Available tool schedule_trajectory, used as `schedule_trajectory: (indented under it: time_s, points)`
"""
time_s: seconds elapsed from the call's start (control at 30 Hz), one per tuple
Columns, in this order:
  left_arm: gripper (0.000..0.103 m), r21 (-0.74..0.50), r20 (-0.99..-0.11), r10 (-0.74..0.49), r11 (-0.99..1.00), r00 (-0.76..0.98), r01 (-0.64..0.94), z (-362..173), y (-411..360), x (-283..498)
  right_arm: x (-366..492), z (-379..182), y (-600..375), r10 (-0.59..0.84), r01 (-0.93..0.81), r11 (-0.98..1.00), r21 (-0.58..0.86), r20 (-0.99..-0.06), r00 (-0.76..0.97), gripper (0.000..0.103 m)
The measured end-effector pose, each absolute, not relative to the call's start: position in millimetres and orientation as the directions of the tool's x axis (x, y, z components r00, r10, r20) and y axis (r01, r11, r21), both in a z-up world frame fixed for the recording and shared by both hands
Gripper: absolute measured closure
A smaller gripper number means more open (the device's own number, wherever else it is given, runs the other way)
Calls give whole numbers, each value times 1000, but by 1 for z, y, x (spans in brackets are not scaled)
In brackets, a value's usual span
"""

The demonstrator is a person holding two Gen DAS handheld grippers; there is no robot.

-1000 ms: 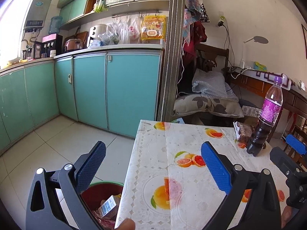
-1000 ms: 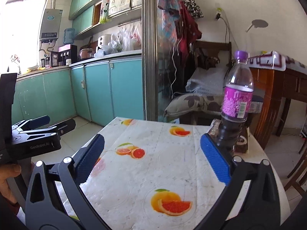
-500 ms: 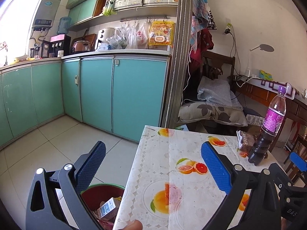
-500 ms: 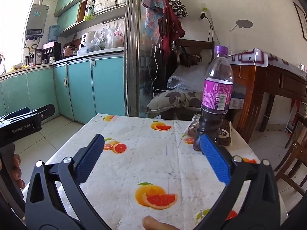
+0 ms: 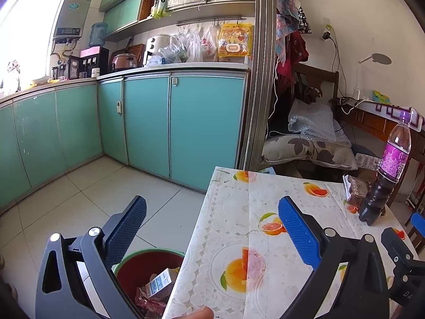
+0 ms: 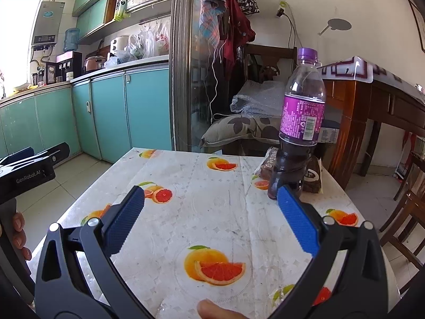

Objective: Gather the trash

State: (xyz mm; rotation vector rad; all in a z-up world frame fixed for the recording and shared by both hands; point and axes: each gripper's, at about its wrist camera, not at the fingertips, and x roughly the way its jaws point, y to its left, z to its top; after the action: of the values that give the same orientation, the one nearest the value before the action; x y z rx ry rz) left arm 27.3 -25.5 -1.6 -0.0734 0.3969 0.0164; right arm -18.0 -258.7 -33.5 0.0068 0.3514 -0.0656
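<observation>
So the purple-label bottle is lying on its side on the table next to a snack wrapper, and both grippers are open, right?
Not quite. The bottle stands upright, cap on top, as the right wrist view shows. The rest holds: it is on the table next to the wrapper, and the left gripper and right gripper are both open.

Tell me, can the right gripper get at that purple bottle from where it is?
Probably yes. The right gripper is open, and the bottle stands upright just ahead of its right finger, with only bare tablecloth between. The wrapper behind shouldn't block it.
</observation>
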Motion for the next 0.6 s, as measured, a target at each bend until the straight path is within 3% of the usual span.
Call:
schedule_trajectory:
  time_s: [0.6]
  points:
    - [7,-58,-402,7,998,916,-33,-4,-27,28,-15,-40,-260,-35,44,999,14,-384,923,4]
